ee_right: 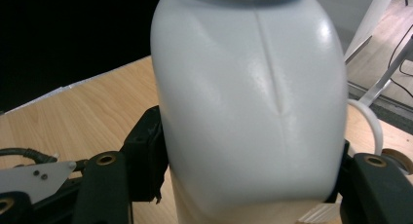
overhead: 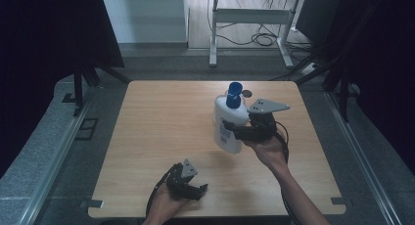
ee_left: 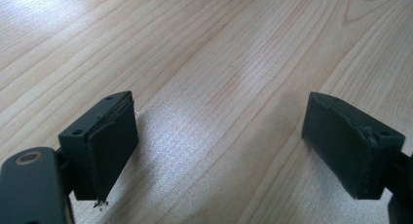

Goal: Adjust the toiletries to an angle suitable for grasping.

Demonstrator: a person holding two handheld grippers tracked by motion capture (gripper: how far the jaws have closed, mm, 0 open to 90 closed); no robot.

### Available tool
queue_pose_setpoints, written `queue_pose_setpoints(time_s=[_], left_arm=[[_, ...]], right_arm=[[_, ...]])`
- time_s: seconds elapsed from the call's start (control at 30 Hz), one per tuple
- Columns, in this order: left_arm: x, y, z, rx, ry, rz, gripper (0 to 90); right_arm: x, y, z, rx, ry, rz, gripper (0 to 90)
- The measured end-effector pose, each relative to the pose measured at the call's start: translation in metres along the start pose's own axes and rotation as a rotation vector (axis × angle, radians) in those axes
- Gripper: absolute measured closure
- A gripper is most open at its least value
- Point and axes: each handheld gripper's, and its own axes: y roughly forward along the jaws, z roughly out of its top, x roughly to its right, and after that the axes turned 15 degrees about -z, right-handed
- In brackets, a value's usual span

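A white plastic bottle [overhead: 228,123] with a blue pump top [overhead: 234,94] stands tilted near the middle right of the wooden table [overhead: 161,117]. My right gripper [overhead: 234,131] is shut on the bottle's body, one jaw on each side; in the right gripper view the bottle [ee_right: 248,102] rises large between the jaws. My left gripper [overhead: 198,190] rests low near the table's front edge, held in a hand. In the left gripper view its jaws stand wide apart over bare wood, and the left gripper [ee_left: 243,153] is open with nothing between its fingers.
A small round brownish object [overhead: 246,93] lies on the table just behind the bottle. Beyond the table's far edge stand white desk legs [overhead: 213,39] with cables on the floor. Dark curtains hang at both sides.
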Motion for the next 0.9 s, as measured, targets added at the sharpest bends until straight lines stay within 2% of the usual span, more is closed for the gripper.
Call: queue_pose_setpoints(time_s=[0.37,0.9], left_arm=[[0.000,0.000,0.000,0.000,0.000,0.000,12.5],[0.000,0.000,0.000,0.001,-0.001,-0.001,12.5]], right_arm=[[0.012,0.003,0.016,0.022,-0.022,-0.008,37.5],[0.027,0.021,0.028,0.046,-0.013,-0.007,37.6]])
